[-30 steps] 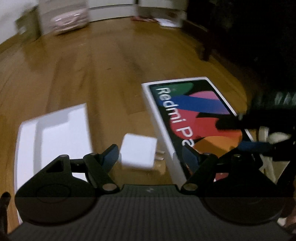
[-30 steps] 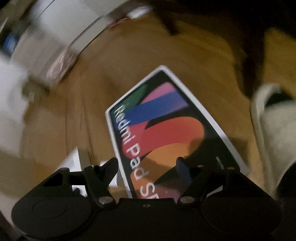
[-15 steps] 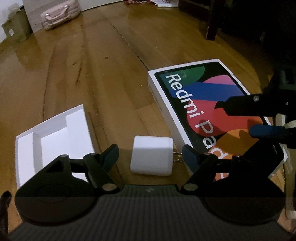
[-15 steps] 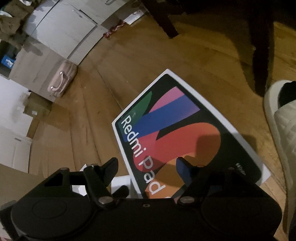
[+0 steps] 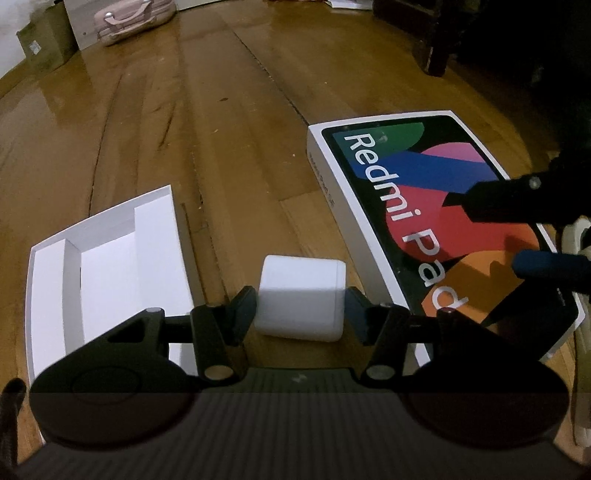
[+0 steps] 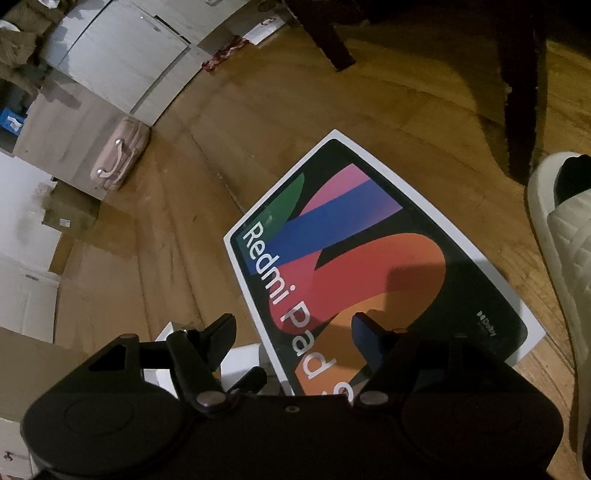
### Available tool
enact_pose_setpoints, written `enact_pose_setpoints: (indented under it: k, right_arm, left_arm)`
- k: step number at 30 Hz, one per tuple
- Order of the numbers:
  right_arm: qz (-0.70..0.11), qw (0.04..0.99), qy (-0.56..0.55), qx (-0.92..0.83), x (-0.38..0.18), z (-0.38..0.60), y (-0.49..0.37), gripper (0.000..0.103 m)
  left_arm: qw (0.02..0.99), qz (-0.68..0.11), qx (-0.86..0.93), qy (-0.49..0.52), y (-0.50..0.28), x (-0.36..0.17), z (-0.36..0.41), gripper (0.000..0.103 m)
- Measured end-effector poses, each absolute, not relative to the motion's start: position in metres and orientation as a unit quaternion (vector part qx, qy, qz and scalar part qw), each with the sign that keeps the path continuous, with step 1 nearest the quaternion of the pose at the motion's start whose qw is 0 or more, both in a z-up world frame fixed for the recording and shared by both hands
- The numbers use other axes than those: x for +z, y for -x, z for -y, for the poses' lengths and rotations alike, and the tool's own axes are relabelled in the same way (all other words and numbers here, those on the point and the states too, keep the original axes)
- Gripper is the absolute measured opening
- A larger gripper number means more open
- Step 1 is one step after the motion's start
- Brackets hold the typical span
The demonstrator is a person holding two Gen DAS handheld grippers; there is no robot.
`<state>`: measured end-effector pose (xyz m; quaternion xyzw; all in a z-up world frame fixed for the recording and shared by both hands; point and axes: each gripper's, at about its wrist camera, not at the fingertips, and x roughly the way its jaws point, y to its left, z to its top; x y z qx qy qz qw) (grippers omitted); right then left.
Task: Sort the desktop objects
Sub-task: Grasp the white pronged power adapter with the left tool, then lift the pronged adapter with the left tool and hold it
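A white charger block (image 5: pixel 300 297) lies on the wooden floor between the fingers of my left gripper (image 5: pixel 300 308), which is closed on its two sides. An open white box tray (image 5: pixel 107 266) lies to its left. A colourful Redmi Pad box lid (image 5: pixel 424 221) lies to its right and fills the right wrist view (image 6: pixel 369 266). My right gripper (image 6: pixel 293 338) is open and empty, hovering over the lid's near end; its fingers (image 5: pixel 546 264) show at the right of the left wrist view.
A pink suitcase (image 5: pixel 129 18) and a cardboard box (image 5: pixel 48 40) stand at the far wall. Dark furniture legs (image 6: pixel 521 92) rise beyond the lid. A white slipper (image 6: pixel 565 258) is on the floor at the right.
My left gripper has moved forward around the charger block and its fingers have closed in against it. My right gripper has steadied over the Redmi Pad lid.
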<state>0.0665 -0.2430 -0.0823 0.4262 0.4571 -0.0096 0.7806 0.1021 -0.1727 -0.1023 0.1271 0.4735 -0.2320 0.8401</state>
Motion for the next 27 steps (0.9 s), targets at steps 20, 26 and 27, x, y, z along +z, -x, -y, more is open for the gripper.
enact_pose_setpoints:
  k: [20,26,27]
  right_arm:
    - [-0.471,0.761,-0.445,-0.031,-0.088,0.256,-0.057,0.075]
    - [-0.481,0.759,-0.435,-0.044,-0.093,0.256,-0.059,0.075]
    - [-0.482,0.759,-0.436,-0.045,-0.093,0.256,-0.059,0.075]
  left_arm:
    - [0.835,-0.491,-0.214,-0.125,-0.072,-0.104,0.175,0.059]
    - [0.834,-0.495,-0.219,-0.102,-0.074,-0.117,0.17,0.055]
    - [0.836,-0.494,-0.218,-0.097,-0.074,-0.117,0.169,0.055]
